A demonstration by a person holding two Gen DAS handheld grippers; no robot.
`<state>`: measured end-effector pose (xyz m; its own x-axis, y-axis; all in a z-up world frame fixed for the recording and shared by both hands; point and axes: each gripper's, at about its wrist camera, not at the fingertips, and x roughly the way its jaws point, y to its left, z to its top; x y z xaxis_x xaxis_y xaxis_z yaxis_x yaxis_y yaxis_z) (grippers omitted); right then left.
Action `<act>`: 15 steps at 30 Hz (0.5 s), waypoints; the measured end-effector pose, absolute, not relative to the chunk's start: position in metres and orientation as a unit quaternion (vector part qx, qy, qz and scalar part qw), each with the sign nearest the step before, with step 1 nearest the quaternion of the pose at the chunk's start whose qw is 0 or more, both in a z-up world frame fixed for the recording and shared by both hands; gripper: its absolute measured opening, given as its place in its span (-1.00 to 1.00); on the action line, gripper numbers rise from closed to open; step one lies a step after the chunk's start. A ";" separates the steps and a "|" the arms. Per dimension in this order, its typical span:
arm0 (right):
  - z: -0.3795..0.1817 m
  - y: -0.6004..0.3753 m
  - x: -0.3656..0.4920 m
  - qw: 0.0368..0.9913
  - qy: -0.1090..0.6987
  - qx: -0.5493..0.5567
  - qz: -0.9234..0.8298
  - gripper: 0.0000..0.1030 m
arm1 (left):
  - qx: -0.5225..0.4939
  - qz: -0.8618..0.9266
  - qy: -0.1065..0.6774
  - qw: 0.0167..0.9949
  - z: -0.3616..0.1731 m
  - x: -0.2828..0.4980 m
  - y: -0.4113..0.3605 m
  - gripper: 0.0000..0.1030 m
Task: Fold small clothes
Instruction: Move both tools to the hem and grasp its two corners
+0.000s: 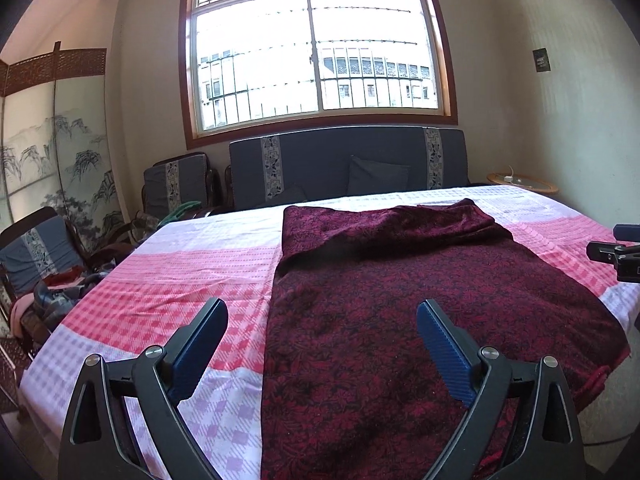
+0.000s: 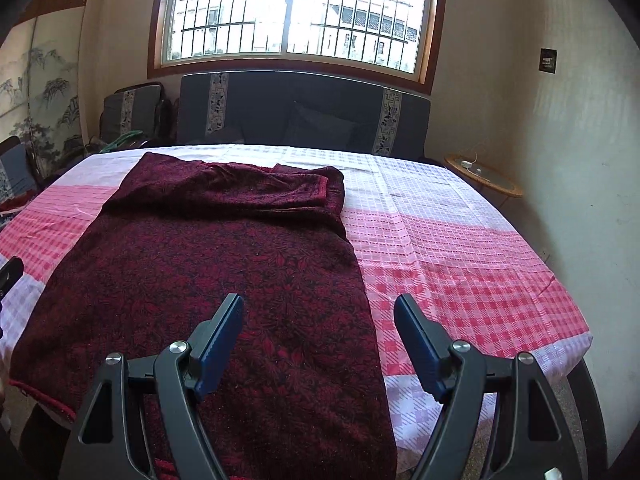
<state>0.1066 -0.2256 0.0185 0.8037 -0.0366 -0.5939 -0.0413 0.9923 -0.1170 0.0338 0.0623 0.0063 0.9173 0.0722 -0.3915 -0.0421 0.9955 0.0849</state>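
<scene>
A dark red patterned garment (image 1: 400, 300) lies spread on a table covered by a pink and white checked cloth (image 1: 180, 272). Its far end is folded back over itself. It also shows in the right wrist view (image 2: 208, 272). My left gripper (image 1: 322, 312) is open and empty, hovering above the garment's near left edge. My right gripper (image 2: 319, 308) is open and empty above the garment's near right edge. The right gripper's body (image 1: 616, 256) shows at the right edge of the left wrist view.
A dark sofa (image 1: 344, 168) stands behind the table under a window. Chairs with piled clothes (image 1: 52, 292) stand at the left. A small round side table (image 2: 484, 176) stands at the right by the wall. The checked cloth (image 2: 460, 248) lies bare right of the garment.
</scene>
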 end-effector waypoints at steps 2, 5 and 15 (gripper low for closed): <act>0.016 -0.226 0.099 0.947 0.315 -0.068 -0.003 0.46 | 0.035 0.037 0.203 0.978 0.003 0.026 0.069 0.85; 0.011 -0.228 0.089 0.944 0.320 -0.072 -0.010 0.48 | 0.026 0.047 0.205 0.977 -0.001 0.015 0.082 0.85; -0.014 -0.245 0.062 0.935 0.348 -0.063 -0.017 0.54 | -0.004 0.079 0.216 0.973 -0.017 -0.016 0.125 0.85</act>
<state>0.0622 -0.2453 -0.0137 0.7566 -0.0760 -0.6494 -0.0124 0.9914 -0.1304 -0.0155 0.1251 -0.0174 0.8944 0.1514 -0.4209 -0.1545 0.9876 0.0270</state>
